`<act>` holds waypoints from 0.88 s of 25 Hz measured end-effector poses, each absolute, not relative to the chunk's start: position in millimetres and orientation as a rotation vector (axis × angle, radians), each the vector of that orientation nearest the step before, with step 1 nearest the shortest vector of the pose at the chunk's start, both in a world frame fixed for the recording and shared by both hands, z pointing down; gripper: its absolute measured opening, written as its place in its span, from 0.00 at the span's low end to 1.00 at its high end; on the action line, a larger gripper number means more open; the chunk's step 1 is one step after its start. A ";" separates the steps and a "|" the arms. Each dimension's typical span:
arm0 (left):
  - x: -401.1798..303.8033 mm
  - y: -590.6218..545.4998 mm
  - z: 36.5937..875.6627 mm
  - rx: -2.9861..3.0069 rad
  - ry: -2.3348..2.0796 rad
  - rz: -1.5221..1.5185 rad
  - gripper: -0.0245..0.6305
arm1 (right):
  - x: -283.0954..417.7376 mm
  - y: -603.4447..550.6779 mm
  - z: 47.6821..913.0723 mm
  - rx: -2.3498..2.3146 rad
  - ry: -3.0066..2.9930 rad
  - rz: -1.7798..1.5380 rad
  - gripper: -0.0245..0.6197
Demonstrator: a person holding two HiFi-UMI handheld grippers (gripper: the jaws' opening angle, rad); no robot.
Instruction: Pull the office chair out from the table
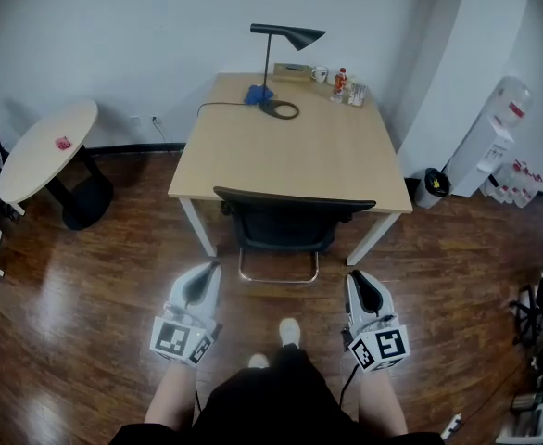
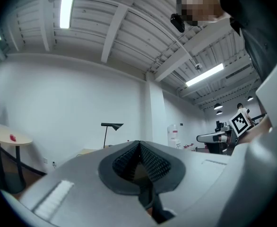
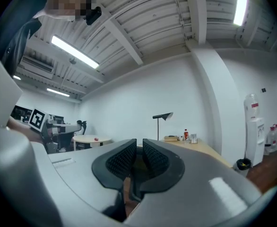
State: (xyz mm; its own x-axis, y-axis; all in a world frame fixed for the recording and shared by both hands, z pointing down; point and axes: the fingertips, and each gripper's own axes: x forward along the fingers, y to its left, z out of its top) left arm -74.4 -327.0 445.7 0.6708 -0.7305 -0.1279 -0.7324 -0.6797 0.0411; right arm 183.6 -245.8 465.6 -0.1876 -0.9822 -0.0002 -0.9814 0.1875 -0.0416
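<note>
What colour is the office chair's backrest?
Black. The office chair backrest shows best in the head view.

left tongs: jaws together | right tongs: jaws a crack apart | both pointing forward

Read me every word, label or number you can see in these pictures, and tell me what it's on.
Nothing here is legible.
Bottle on the table: red label, too small to read.
Water cooler: red patch, too small to read.
Marker cubes: black-and-white square patterns, no words.
</note>
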 end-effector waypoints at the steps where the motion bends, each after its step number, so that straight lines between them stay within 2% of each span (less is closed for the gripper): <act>1: -69.4 -331.9 446.2 -2.860 1.247 0.207 0.04 | 187.0 -250.5 465.7 -1.982 2.404 -0.048 0.12; 17: -3.2 -431.6 446.6 -2.818 1.183 0.108 0.04 | 233.3 -364.1 460.5 -1.936 2.491 0.005 0.15; 22: 20.1 -465.2 452.7 -2.835 1.073 0.030 0.06 | 239.1 -401.1 462.7 -1.923 2.590 0.063 0.22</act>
State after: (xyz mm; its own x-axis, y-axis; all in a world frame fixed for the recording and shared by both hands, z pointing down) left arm 20.1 -465.2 452.7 0.7500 -0.6589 -0.0572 -0.6611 -0.7442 -0.0959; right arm 239.1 -401.1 462.7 -0.2871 -0.9569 0.0448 -0.9536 0.2899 0.0818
